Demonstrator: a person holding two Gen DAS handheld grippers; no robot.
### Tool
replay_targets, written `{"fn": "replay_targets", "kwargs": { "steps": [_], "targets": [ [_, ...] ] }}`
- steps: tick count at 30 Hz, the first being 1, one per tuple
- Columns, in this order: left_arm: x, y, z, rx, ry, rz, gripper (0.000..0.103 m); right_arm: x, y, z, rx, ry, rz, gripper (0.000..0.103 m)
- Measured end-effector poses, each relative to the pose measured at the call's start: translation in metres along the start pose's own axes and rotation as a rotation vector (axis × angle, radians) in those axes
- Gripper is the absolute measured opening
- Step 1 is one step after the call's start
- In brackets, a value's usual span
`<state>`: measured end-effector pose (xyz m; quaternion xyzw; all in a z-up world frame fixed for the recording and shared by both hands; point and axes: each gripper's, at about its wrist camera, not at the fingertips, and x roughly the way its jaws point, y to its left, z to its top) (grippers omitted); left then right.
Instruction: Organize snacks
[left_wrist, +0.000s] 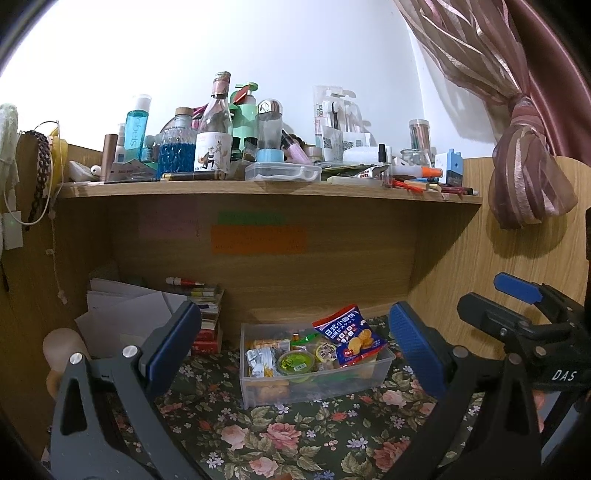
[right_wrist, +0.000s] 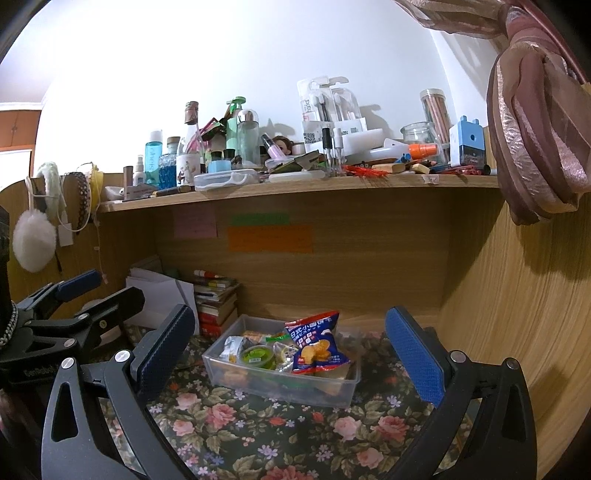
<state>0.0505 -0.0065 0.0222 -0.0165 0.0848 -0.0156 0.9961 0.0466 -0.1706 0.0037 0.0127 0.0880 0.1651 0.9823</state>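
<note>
Open floral cloth (right_wrist: 258, 424) before snack box (right_wrist: 221, 373); shelf (right_wrist: 295, 186) overhead; books (right_wrist: 216, 302) left.

A clear plastic box (left_wrist: 258, 387) (right_wrist: 221, 373) stands upright on the flowered cloth, near the wooden back wall, and it is filled with snacks. On top, at the right side of the box, a blue and red biscuit bag (left_wrist: 349, 334) (right_wrist: 314, 341) with a picture of round biscuits leans tilted and rises above the rim. Just beside it, to the left, lies a small green cup (left_wrist: 295, 362) (right_wrist: 256, 355) with a label on its lid, and further left a silver packet (left_wrist: 258, 360) (right_wrist: 232, 347); the snacks lower in the box are too blurred to tell.
</note>
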Motion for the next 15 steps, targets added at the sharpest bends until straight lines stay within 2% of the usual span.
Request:
{"fn": "replay_targets", "kwargs": {
  "steps": [15],
  "targets": [
    [0.0052, -0.0007, -0.0022, -0.006, 0.014, -0.009, 0.103, 0.0073, 0.0017, -0.0029, -0.003, 0.016, 0.006, 0.103]
  ]
}}
